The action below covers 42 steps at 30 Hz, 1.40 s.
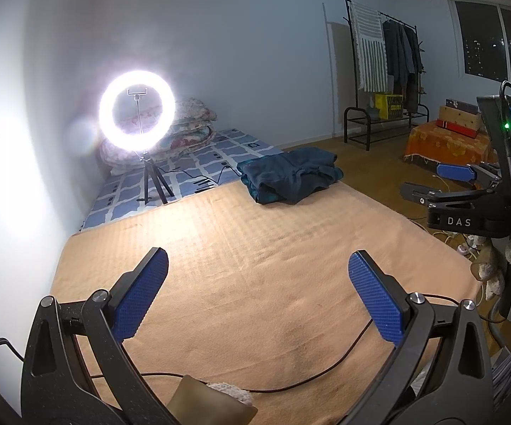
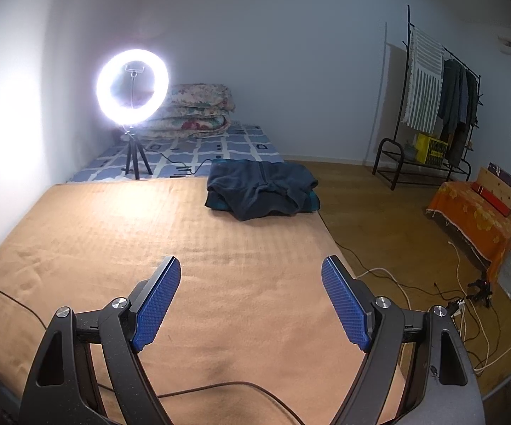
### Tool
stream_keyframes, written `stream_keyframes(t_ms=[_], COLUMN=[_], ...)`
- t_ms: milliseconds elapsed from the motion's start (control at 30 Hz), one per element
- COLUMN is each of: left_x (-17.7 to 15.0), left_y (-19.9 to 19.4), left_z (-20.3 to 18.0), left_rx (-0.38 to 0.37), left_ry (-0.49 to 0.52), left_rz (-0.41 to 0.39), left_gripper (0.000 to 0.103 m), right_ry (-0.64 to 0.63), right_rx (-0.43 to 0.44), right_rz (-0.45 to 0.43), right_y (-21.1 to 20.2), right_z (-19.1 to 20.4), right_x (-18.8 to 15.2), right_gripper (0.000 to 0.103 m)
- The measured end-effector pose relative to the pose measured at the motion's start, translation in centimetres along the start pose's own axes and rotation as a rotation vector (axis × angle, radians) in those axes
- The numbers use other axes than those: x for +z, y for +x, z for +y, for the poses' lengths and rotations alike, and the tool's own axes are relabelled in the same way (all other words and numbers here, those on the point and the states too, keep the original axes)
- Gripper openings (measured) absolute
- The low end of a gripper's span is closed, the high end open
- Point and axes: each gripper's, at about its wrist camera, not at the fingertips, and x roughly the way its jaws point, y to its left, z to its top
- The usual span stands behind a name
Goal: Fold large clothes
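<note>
A folded dark blue garment [image 1: 289,176] lies at the far right corner of the tan blanket [image 1: 255,248] on the bed; it also shows in the right wrist view [image 2: 260,188]. My left gripper [image 1: 257,295] is open and empty, held above the near middle of the blanket, well short of the garment. My right gripper [image 2: 251,299] is open and empty too, above the tan blanket [image 2: 149,241]. It also shows from the side at the right edge of the left wrist view [image 1: 436,182].
A lit ring light on a tripod [image 1: 137,117] stands on the blue patterned sheet [image 1: 199,163] behind the blanket, with folded floral quilts [image 2: 195,111]. A thin cable [image 1: 308,382] crosses the near blanket. A clothes rack [image 2: 439,106], an orange-covered stand [image 2: 478,219] and floor cables [image 2: 468,304] are on the right.
</note>
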Motion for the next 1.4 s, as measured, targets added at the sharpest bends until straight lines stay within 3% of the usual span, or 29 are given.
stream_keyframes(t_ms=[1400], left_x=[-0.53], left_y=[-0.05], left_z=[0.31], left_rx=[0.029], left_ry=[-0.009], left_rz=[-0.004], left_gripper=[0.103], right_ry=[0.005], right_rx=[0.003], right_rz=[0.024], right_y=[0.01], right_z=[0.20], right_x=[-0.51], right_gripper=[0.082])
